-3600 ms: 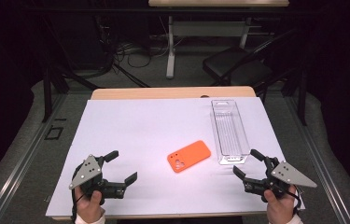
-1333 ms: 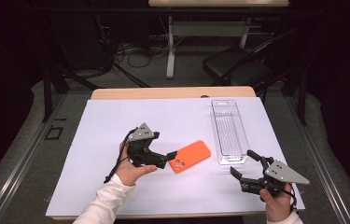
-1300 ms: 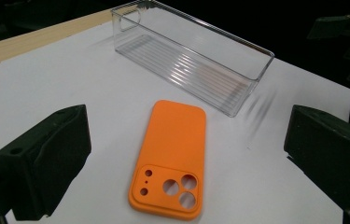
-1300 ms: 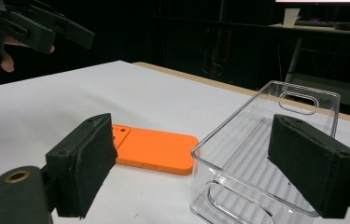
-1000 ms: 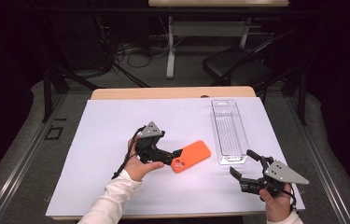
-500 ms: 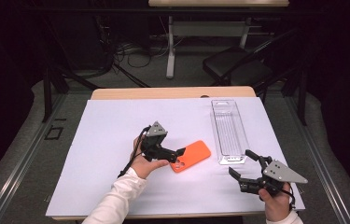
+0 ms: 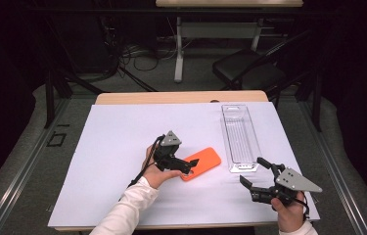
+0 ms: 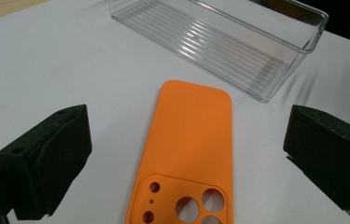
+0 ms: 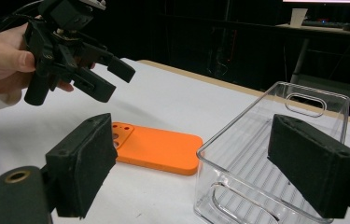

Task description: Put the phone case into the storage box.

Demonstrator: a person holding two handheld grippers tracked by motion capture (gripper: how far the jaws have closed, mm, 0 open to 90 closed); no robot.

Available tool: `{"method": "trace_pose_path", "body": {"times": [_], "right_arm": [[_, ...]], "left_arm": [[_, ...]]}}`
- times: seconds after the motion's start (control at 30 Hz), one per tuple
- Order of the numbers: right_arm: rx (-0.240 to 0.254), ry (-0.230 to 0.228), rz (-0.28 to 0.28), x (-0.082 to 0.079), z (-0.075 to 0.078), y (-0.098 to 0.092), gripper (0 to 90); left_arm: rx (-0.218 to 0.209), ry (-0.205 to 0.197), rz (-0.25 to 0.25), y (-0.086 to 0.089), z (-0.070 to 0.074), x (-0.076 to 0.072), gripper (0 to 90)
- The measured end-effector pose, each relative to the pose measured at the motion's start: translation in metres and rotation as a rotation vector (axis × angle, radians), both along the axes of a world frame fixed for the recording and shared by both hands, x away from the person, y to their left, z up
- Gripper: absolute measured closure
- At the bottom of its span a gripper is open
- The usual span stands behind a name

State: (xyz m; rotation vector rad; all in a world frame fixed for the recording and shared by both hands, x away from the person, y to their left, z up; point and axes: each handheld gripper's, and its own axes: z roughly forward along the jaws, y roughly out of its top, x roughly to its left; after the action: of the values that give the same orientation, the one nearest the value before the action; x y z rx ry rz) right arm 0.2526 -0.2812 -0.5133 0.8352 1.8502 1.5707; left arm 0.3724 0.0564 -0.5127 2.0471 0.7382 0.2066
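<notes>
Lying flat on the white paper-covered desk (image 7: 122,147), mid-frame in the high view, the smooth matte orange phone case (image 7: 201,163) shows round camera cutouts. Left gripper (image 7: 187,165) hovers at its cutout end, blocky black fingers (image 8: 46,161) wide. Right gripper (image 7: 255,172), lower right, stands wide and empty beside the ribbed clear plastic tray (image 7: 240,139).

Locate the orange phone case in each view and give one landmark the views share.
High view: orange phone case lies mid-table, right of the left gripper.
Left gripper view: bottom centre, between the jaws.
Right gripper view: left of centre.
Shared landmark: the clear tray beside it.
</notes>
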Motion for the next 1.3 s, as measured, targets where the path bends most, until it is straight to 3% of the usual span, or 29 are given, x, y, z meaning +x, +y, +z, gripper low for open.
{"method": "trace_pose_path", "body": {"times": [0.63,1.3], "right_arm": [[-0.010,0.009,0.002,0.000,-0.001,0.000,14.1],[-0.015,0.006,0.009,0.001,-0.001,0.000,14.1]], "left_arm": [[0.064,0.056,-0.021,-0.019,-0.024,0.007,1.5],[0.107,0.068,-0.027,-0.036,-0.041,0.010,4.6]]}}
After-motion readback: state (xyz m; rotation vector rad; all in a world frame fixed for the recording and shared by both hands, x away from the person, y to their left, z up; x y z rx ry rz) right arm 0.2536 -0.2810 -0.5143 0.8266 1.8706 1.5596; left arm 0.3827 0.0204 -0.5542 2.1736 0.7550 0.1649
